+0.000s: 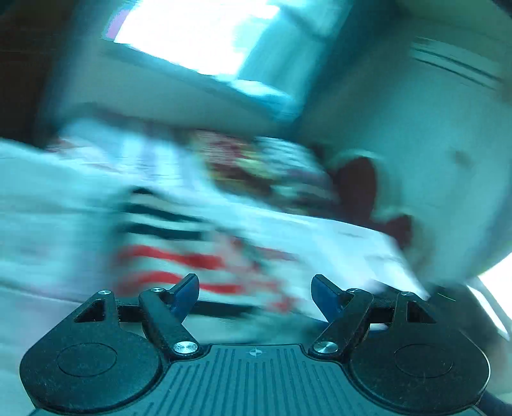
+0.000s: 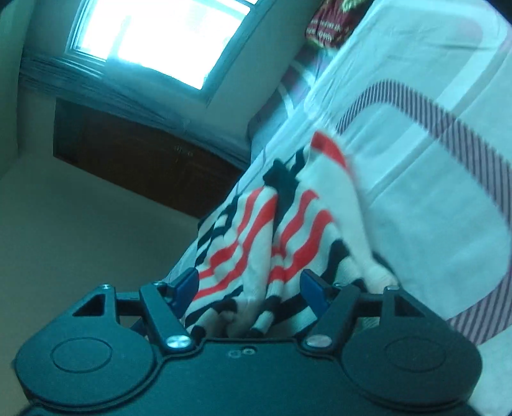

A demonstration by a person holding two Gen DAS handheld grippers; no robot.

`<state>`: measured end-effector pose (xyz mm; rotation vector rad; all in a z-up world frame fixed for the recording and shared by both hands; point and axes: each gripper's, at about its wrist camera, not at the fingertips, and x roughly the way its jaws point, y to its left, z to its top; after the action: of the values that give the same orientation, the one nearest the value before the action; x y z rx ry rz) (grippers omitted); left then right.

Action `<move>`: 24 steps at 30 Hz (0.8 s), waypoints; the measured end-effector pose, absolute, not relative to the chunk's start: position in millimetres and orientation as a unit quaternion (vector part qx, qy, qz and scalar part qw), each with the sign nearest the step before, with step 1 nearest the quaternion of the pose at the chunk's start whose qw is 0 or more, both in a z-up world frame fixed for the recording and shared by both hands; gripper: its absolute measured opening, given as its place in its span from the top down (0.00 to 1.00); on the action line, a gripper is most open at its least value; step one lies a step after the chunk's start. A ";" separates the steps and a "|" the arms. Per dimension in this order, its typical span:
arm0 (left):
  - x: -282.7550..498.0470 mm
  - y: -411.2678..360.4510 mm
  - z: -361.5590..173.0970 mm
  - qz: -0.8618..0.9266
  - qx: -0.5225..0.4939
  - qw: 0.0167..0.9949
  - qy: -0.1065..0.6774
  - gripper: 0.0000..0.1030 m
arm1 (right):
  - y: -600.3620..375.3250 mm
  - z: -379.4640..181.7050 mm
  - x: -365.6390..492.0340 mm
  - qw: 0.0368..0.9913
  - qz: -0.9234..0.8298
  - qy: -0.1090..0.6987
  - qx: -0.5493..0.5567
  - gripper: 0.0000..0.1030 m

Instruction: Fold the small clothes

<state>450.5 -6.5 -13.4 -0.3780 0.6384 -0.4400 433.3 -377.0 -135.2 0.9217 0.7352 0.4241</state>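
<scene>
Nearest to us in the left wrist view, the left gripper [image 1: 255,289] is showing its black body and two blue-tipped fingers [image 1: 187,292], which are standing wide apart with nothing pinched between them. Beyond them, we are seeing heavy blur: the striped garment [image 1: 179,249], white with red and dark bands, is lying on the bed [image 1: 48,230], ahead of the fingers and slightly to their left. Further back and to the right, a dark red patterned cloth [image 1: 256,166] is lying on the bed, though we cannot tell what it is. A bright window [image 1: 198,35] is glowing at the top.

In the right wrist view, the right gripper [image 2: 248,292] is sitting closest to us, its fingers [image 2: 187,288] also spread wide. The striped garment [image 2: 272,230] is bunching up in a crumpled heap between and just beyond them, its folds reaching down to the gripper's body; the pads are not pressing on it, so we are reading the fabric as loose rather than held. To the left, we are seeing a pale wall [image 2: 64,208], a dark wooden panel [image 2: 137,160] and the window [image 2: 160,38] above it. To the right, the bed [image 2: 432,208] is stretching away under a white sheet with a curved striped band, and the dark red patterned cloth [image 2: 329,28] is lying at its far end.
</scene>
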 end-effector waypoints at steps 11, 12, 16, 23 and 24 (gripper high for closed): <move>480.7 23.3 -91.6 -0.140 -0.214 0.890 0.377 0.26 | -326.8 -128.0 472.8 0.824 0.202 0.426 0.314 0.49; 480.5 23.7 -94.2 -0.141 -0.219 0.889 0.377 0.26 | -326.1 -128.8 476.2 0.825 0.199 0.427 0.312 0.49; 486.4 17.9 -100.8 -0.141 -0.210 0.889 0.381 0.26 | -324.2 -130.7 483.7 0.819 0.206 0.428 0.322 0.47; 492.7 16.1 -107.2 -0.143 -0.211 0.884 0.391 0.16 | -274.5 -106.2 477.5 0.906 0.215 0.354 0.089 0.80; 492.8 12.8 -102.3 -0.141 -0.201 0.889 0.386 0.17 | -266.2 -96.8 468.1 0.921 0.214 0.324 0.046 0.80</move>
<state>492.8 12.8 -102.3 -0.4181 0.8010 -0.2932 468.1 -266.2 -96.8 0.0942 0.6651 0.4393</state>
